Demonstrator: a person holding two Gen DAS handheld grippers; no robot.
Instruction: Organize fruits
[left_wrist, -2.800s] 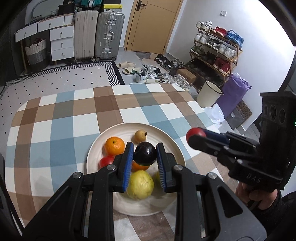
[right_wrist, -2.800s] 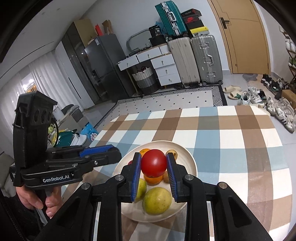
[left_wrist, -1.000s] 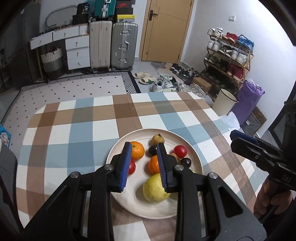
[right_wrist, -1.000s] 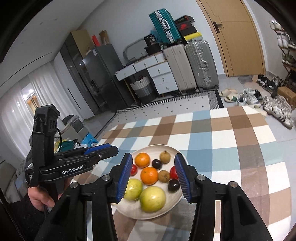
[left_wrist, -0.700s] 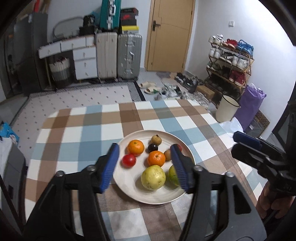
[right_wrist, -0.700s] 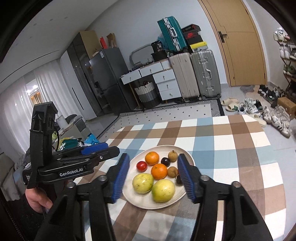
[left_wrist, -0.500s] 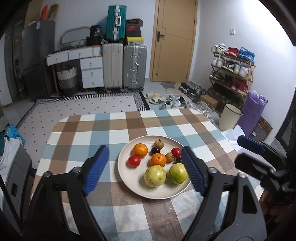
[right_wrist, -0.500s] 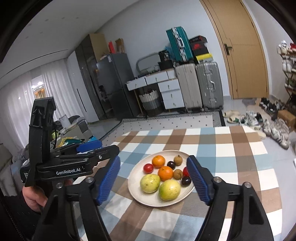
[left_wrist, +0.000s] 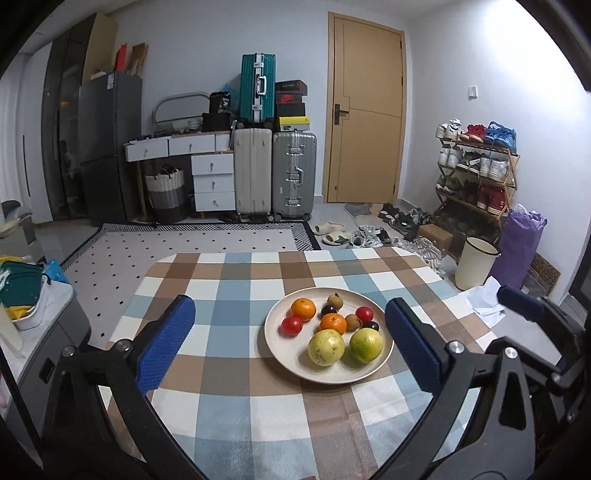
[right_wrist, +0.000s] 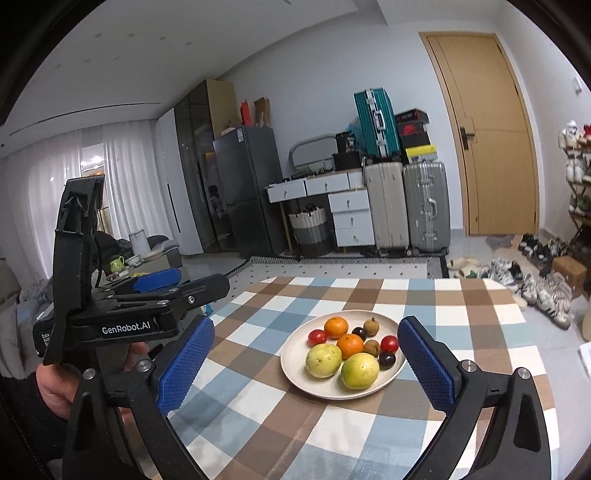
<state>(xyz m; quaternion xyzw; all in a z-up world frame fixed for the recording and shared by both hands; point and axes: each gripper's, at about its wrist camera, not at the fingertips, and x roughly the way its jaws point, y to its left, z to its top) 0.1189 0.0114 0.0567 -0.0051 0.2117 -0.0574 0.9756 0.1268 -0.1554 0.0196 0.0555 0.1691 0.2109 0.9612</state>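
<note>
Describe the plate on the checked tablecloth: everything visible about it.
The plate is round, shallow and cream-coloured, with a low raised rim; it looks like matte ceramic or plastic. It lies flat on the checked tablecloth, toward the right half of the table. It carries nine fruits: two oranges, two red tomatoes, two large yellow-green fruits nearest the camera, two small brown fruits and at least one dark plum. Neither tool touches it; both stand open, short of it.

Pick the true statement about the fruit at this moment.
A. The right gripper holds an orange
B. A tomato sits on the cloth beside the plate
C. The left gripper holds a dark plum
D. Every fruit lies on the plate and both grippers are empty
D: all the fruit sits on the plate, and the left gripper and right gripper stand wide open with nothing between their pads.
</note>
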